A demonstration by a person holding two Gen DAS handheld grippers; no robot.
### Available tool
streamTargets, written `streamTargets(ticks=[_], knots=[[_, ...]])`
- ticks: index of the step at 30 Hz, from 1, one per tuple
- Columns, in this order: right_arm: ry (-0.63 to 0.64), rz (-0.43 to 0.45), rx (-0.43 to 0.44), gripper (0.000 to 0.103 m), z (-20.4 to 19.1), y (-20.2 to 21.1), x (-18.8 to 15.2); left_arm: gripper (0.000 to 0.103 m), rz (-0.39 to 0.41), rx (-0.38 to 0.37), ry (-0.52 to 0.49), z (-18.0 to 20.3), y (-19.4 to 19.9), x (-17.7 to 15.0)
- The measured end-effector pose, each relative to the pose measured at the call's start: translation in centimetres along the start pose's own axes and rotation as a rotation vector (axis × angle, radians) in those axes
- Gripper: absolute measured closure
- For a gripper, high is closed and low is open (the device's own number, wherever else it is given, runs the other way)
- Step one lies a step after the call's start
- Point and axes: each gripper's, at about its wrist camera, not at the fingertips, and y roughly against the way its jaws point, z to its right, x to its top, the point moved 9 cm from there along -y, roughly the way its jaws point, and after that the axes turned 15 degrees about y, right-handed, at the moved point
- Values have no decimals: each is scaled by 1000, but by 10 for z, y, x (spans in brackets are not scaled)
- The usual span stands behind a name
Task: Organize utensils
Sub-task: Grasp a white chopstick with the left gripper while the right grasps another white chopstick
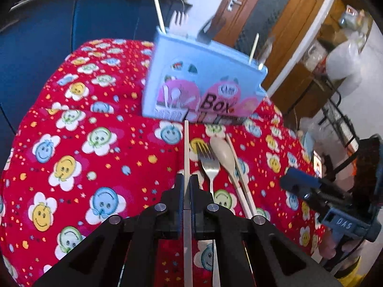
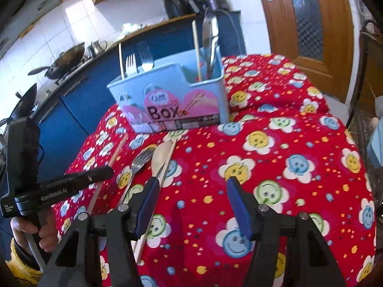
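A light blue utensil box (image 1: pixel 203 81) marked "Box" stands on the red tablecloth; it also shows in the right wrist view (image 2: pixel 167 95), holding forks, chopsticks and tongs. My left gripper (image 1: pixel 187 179) is shut on a pale chopstick (image 1: pixel 186 148) that points toward the box. Beside it on the cloth lie a metal fork (image 1: pixel 210 167), a beige spoon (image 1: pixel 223 155) and another chopstick (image 1: pixel 239 172). My right gripper (image 2: pixel 191 184) is open and empty above the cloth, right of the fork (image 2: pixel 138 162) and spoon (image 2: pixel 160 157). The left gripper (image 2: pixel 107 171) shows at that view's left.
The table is covered by a red cloth with smiley flowers (image 2: pixel 275 167). Blue kitchen cabinets (image 2: pixel 71 110) with woks on a stove stand behind. A wooden door (image 2: pixel 308 24) is at the back right. A wire rack (image 1: pixel 340 110) stands right of the table.
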Motion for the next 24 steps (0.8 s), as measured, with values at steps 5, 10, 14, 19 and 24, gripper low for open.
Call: streamTargets(ticks=[5,10,14,19,24], knots=[[3,-67,42,47,-9,-13,0,98,69,-18,20,-8,14,10],[18,-127,68,61,-20,-26,0,98,113,-18,33,-19,23,17],[24,-166,79,69,-26,-35,-1,98,137,-22,45,-27,28,20],[41,-207,71,75,-30,-43,1,98,145,-35,60,-34,29,22],[52,-243,60,78,-31,-49,5,98,146,-43,71,-39,28,22]])
